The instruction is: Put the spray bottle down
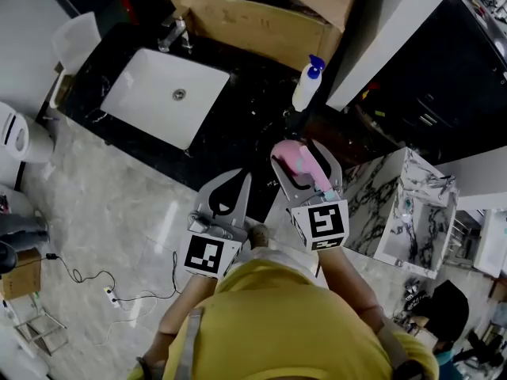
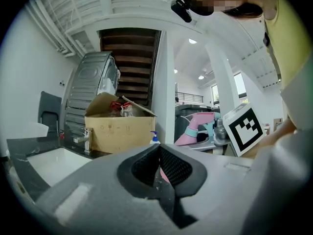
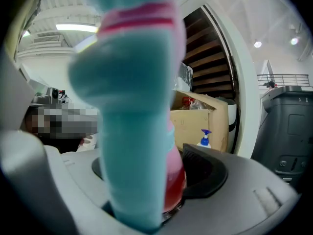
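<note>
Right gripper (image 1: 306, 166): fingers clamp the pink spray bottle (image 1: 296, 158), over the counter (image 1: 238, 129) right of the sink (image 1: 150, 93). Left gripper (image 1: 227, 187): fingers closed, empty. Bottle probably light, stiff, slick plastic; body grip looks safest.

A black marbled tabletop (image 1: 238, 125) held a white rectangular sink (image 1: 142, 85) with a metal faucet (image 1: 173, 32) at its far edge. An open cardboard box (image 1: 253, 22) stood behind, with a blue-topped white pump bottle (image 1: 307, 84) upright just beside it.
</note>
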### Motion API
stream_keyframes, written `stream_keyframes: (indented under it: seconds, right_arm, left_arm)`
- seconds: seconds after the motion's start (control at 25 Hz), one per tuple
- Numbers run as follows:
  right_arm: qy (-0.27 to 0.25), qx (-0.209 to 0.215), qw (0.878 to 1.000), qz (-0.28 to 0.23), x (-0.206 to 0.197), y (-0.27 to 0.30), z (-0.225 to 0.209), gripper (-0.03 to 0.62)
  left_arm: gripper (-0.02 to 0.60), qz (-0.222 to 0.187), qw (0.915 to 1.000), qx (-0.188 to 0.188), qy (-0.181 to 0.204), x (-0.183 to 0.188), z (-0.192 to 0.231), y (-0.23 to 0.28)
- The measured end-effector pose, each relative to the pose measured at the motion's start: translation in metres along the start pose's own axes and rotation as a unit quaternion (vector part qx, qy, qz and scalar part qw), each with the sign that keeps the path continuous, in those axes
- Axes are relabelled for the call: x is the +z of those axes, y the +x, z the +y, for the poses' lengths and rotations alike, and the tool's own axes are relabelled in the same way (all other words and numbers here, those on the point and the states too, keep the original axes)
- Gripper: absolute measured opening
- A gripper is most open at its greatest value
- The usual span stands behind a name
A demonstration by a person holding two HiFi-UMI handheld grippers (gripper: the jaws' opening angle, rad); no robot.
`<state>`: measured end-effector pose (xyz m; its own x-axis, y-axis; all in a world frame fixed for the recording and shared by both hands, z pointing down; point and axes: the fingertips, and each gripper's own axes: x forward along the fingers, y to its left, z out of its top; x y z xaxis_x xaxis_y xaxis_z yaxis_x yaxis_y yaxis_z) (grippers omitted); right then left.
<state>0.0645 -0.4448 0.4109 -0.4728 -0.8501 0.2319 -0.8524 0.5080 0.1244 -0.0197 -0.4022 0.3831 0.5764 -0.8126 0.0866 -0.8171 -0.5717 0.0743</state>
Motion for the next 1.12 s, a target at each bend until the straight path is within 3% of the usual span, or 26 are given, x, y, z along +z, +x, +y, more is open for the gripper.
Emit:
stream_keyframes:
  seconds: [0.52, 1.12]
  right_arm:
    - [0.01, -0.017, 0.999, 0.045, -0.039, 0.071, -0.026, 0.316]
    - [0.024, -0.01, 0.994, 0.106, -0.085, 0.121, -0.041, 0.318]
  left_arm:
    - [0.005, 0.035, 0.999, -0.025, -0.014, -0.028, 0.035, 0.055]
    - [0.005, 0.057, 0.9976, -0.022, -0.035, -0.05, 0.054, 0.083]
